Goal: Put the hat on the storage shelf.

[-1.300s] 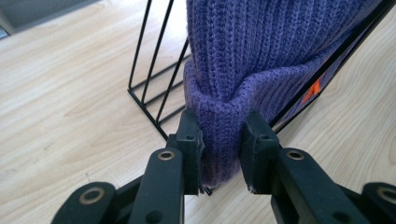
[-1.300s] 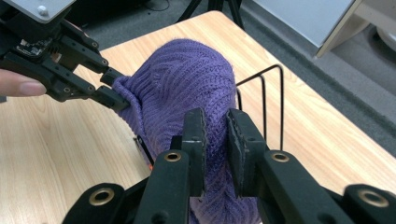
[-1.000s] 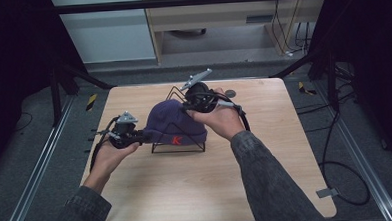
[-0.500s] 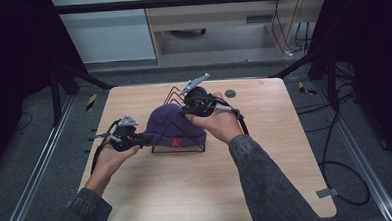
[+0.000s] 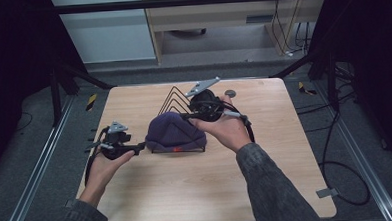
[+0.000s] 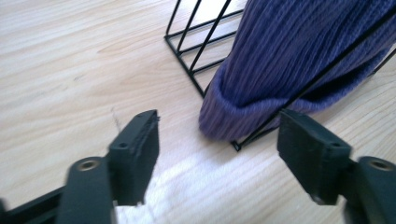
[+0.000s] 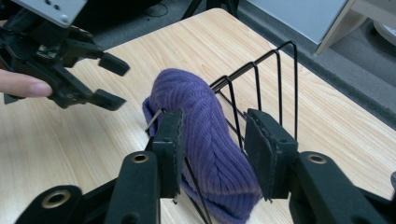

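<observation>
Pale wooden table (image 5: 153, 202) in a dim workshop: a purple knitted beanie (image 5: 175, 131) sits draped over a black wire rack (image 5: 176, 99) near the table's centre.

Both pairs of tongs have just been opening. The left tongs (image 5: 140, 147), at nine o'clock of the hat, stand wide with nothing between them, just short of the ribbed cuff (image 6: 229, 119). The right tongs (image 7: 212, 140), reaching in from two o'clock, straddle the crown and a rack wire with their pads part-spread; whether they press the wool cannot be told. Soft, light and floppy, the beanie will likely stretch and sag rather than slip, and may snag on the wires. The doubled cuff at the low rim looks the firmest place to pinch, lifting clear of the rack.
</observation>
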A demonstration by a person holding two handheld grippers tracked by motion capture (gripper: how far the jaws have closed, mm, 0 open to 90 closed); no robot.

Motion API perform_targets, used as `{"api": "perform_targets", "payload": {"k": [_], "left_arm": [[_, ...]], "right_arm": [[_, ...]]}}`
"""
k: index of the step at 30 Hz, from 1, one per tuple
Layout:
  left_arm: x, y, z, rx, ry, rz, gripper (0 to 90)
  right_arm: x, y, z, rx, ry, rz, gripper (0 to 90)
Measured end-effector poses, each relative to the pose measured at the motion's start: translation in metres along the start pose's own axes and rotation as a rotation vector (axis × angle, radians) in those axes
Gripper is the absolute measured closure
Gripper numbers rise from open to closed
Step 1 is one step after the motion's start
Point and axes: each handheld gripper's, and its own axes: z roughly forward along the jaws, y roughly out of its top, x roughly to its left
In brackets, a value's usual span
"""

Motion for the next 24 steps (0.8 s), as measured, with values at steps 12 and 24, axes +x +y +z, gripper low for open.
{"api": "perform_targets", "payload": {"k": [12,24], "left_arm": [[0.002,-0.022,-0.012,-0.003,0.044,-0.056,10.2],[0.010,-0.048,0.000,-0.005,0.030,-0.054,6.0]], "right_arm": [[-0.021,-0.016,-0.028,-0.027,-0.049,0.042,46.9],[-0.040,-0.038,-0.057,-0.048,-0.132,0.110,25.9]]}}
